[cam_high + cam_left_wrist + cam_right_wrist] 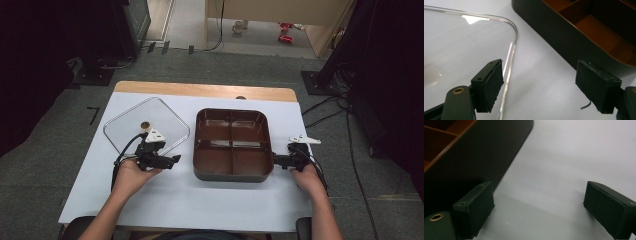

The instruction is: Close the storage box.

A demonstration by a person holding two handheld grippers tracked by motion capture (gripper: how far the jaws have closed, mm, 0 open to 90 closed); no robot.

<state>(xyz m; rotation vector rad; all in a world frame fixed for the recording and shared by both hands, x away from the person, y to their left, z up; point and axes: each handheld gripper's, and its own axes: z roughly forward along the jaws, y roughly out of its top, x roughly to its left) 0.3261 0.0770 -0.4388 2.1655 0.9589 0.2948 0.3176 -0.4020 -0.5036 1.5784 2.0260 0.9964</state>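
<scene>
White worktop (200,200), both my claws hang released; left claw (172,161) could nudge the clear lid (146,125) into the brown tray (232,145).

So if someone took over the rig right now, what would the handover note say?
Left gripper: open, nothing between the jaws, beside the near right corner of the clear lid.
Right gripper: open, empty, at the right side of the brown tray.
Things: the lid lies flat on the white table, left of the tray and apart from it. The tray's four compartments look empty.
Done: lid is off and set down.
Left: likely a grip on the lid or tray; neither is held.
</scene>
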